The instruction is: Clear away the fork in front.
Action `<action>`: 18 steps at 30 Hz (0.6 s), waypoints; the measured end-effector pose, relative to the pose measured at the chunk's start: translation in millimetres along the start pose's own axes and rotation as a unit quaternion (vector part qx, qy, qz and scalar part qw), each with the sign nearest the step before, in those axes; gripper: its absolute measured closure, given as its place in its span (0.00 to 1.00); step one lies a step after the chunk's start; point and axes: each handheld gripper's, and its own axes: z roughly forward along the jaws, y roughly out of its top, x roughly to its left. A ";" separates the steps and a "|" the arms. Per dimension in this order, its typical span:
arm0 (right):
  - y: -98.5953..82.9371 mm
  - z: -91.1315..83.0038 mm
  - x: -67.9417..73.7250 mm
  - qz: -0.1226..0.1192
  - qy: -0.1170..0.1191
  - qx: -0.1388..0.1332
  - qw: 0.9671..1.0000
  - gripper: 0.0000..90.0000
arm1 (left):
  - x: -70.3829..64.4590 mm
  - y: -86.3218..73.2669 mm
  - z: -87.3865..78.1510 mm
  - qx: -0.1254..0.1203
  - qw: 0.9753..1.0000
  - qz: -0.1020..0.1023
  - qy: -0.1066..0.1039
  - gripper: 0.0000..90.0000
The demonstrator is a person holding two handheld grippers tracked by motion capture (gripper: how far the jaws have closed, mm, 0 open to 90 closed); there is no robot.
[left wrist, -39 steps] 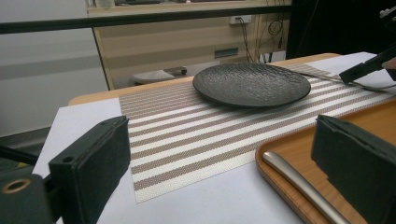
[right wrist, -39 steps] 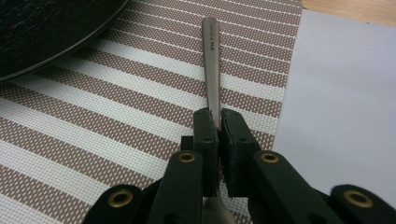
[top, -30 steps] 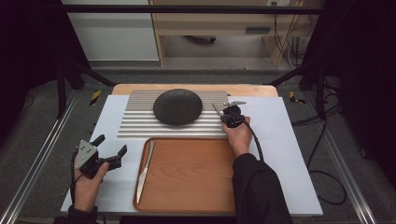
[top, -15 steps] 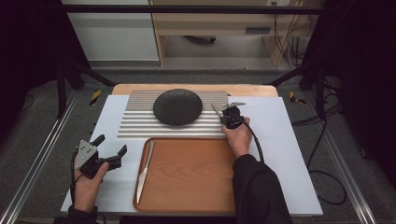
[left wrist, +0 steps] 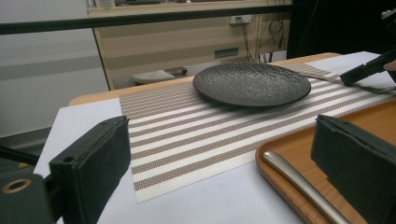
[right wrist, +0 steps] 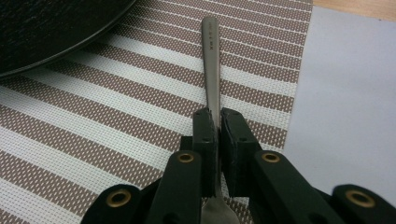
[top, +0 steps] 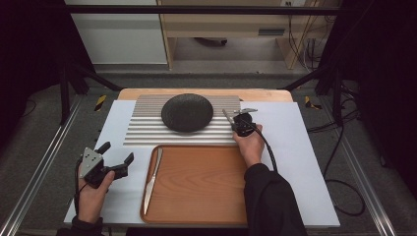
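The right gripper [right wrist: 217, 122] is clamped on a slim, matte silver piece of cutlery [right wrist: 211, 60], whose stamped handle runs up the centre of the frame over the striped placemat [right wrist: 116, 116], just right of the black plate [right wrist: 51, 28]. Lower left in the high view, the left gripper [top: 118, 153] holds nothing, jaws spread wide over the table [top: 295, 147].
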 end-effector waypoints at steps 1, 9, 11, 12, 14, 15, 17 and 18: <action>0.1 0.2 0.1 0.001 0.000 0.000 1.000 0.92 | -0.1 0.0 0.0 0.000 1.000 0.000 0.000 0.06; 1.8 2.2 3.2 -0.013 -0.008 0.000 1.000 0.95 | -0.4 -0.1 0.3 0.000 1.000 0.000 -0.001 0.06; 1.6 1.9 3.0 -0.013 -0.010 0.000 1.000 0.95 | -0.1 0.1 0.0 0.000 1.000 0.000 -0.001 0.06; 1.3 1.7 2.7 -0.012 -0.009 -0.001 1.000 0.95 | 0.1 0.1 -0.2 0.000 1.000 0.000 0.000 0.06; 1.1 0.4 2.3 -0.009 -0.005 -0.004 1.000 0.95 | 0.6 0.0 -0.2 -0.001 1.000 -0.002 0.001 0.06; 1.1 -0.5 1.8 -0.008 -0.002 -0.006 1.000 0.95 | 0.7 0.0 -0.2 -0.001 1.000 -0.002 0.001 0.06; 1.7 -2.4 2.0 -0.012 0.002 -0.006 1.000 0.95 | 0.4 0.0 0.0 -0.001 1.000 -0.002 0.000 0.06; 2.1 -3.4 2.1 -0.012 0.004 -0.006 1.000 0.95 | 0.3 0.1 -0.1 0.000 1.000 0.000 0.000 0.06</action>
